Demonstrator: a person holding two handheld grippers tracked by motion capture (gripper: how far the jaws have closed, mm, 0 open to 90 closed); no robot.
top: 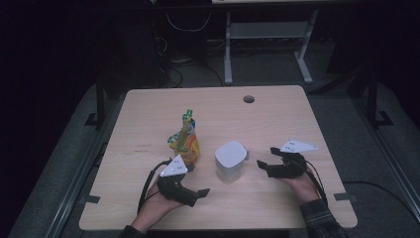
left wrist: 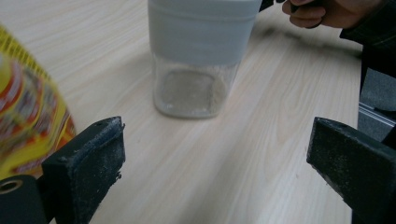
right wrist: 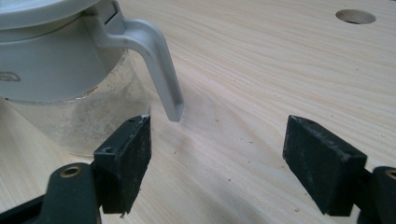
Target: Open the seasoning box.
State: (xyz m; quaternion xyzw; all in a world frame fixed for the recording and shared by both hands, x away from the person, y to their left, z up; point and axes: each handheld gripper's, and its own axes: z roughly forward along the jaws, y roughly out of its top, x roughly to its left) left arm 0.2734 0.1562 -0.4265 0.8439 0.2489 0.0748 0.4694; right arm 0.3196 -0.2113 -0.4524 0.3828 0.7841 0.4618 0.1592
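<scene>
Pale wooden worktop (top: 148,114) carries a clear glass jug with a white plastic lid and handle (top: 230,162) near its middle front. Just left of the jug stands a yellow printed snack pouch with a green top (top: 185,141). Right gripper (top: 266,159) sits just beside the jug's handle, jaws spread wide and holding nothing. Left gripper (top: 202,192) lies near the pouch, its jaws released and apart, pointing toward the jug.

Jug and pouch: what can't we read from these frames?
- Jug: lid top cut off by the upper edge in the left gripper view; contents unclear behind cloudy glass.
- Pouch: print blurred and cropped at the left edge; too small in the high view.
</scene>
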